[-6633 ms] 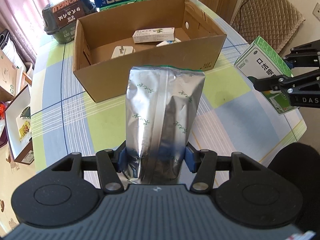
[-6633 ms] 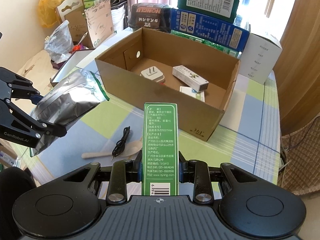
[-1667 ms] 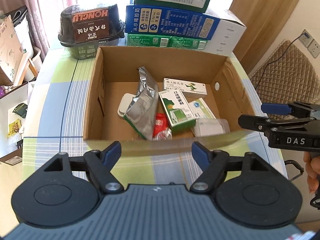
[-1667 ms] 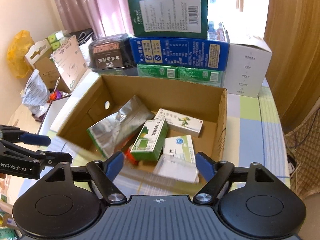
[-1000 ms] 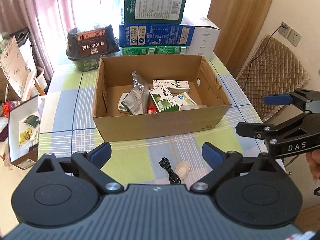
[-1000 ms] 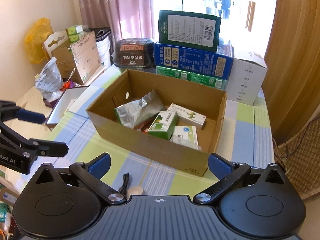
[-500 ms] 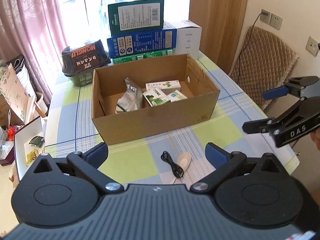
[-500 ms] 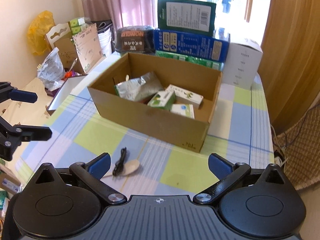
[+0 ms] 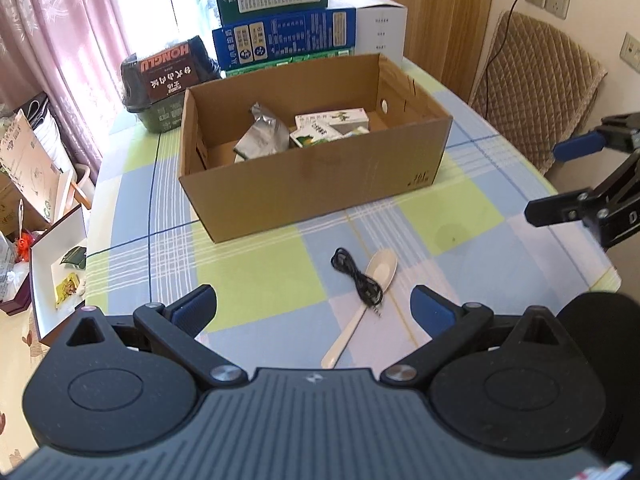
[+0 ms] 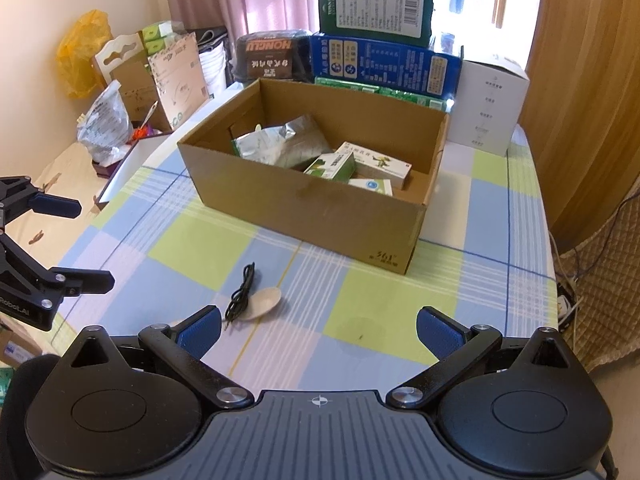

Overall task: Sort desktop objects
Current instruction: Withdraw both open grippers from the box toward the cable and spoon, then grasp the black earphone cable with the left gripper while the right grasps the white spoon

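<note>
An open cardboard box point(image 9: 320, 176) point(image 10: 312, 208) stands mid-table and holds a silver foil pouch point(image 9: 262, 138) point(image 10: 286, 142), a green medicine box point(image 10: 332, 166) and white cartons point(image 9: 332, 118). In front of it on the checked cloth lie a black cable point(image 9: 356, 276) point(image 10: 240, 292) and a cream spoon point(image 9: 366, 296) point(image 10: 262, 302), the cable across the spoon. My left gripper point(image 9: 314, 306) hangs open and empty just short of them. My right gripper point(image 10: 318, 328) is open and empty too, right of the spoon. Each gripper shows at the edge of the other's view.
Stacked blue, green and white boxes point(image 9: 284, 36) and a dark food tub point(image 9: 168, 76) stand behind the cardboard box. A quilted chair point(image 9: 536, 88) sits off the table's right edge. A white tray point(image 9: 52, 256) and bags point(image 10: 104, 124) lie beyond the left edge.
Both grippers let go of the foil pouch and the green box, which now lie in the cardboard box. Both have drawn back and down toward the near table edge, open.
</note>
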`<state>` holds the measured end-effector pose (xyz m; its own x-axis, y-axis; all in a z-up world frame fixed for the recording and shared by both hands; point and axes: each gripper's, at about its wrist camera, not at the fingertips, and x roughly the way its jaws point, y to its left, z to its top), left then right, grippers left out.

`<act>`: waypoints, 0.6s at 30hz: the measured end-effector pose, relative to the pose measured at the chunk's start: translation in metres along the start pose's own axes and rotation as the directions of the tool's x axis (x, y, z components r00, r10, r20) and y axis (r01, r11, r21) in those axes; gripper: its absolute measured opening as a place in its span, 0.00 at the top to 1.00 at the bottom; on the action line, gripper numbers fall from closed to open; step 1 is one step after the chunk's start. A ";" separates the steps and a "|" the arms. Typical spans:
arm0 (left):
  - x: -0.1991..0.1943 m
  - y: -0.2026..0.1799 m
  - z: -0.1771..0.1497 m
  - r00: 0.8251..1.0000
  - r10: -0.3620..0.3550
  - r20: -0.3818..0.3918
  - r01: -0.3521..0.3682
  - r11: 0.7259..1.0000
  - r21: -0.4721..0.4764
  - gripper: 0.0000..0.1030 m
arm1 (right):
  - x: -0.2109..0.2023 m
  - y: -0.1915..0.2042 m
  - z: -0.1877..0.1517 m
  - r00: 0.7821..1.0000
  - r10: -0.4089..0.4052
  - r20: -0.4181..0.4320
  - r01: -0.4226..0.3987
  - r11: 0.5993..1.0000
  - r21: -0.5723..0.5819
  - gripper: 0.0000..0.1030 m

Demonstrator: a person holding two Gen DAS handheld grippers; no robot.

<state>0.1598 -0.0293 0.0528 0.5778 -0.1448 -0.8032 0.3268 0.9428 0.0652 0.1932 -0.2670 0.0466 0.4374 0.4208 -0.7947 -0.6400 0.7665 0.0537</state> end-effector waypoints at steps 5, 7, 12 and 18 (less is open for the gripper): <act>0.008 -0.001 -0.009 1.000 -0.004 -0.018 0.004 1.000 0.015 0.02 | 0.005 0.003 -0.003 1.000 -0.005 -0.007 0.005 0.999 -0.047 0.02; 0.010 -0.002 -0.011 1.000 -0.002 -0.023 0.003 1.000 0.023 0.02 | 0.006 0.002 -0.003 1.000 0.000 -0.008 -0.001 0.998 -0.067 0.02; 0.016 0.000 -0.013 0.999 -0.015 -0.036 0.016 0.999 0.045 0.02 | 0.012 0.005 0.000 1.000 0.015 0.000 -0.015 0.986 -0.164 0.02; 0.032 0.000 -0.013 0.999 -0.020 -0.047 0.025 0.993 0.114 0.02 | 0.031 0.011 0.002 0.998 0.049 -0.027 -0.055 0.950 -0.307 0.02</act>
<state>0.1680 -0.0303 0.0193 0.5351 -0.1494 -0.8315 0.4243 0.8986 0.1116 0.2008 -0.2445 0.0236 0.3882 0.4446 -0.8072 -0.8261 0.5561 -0.0911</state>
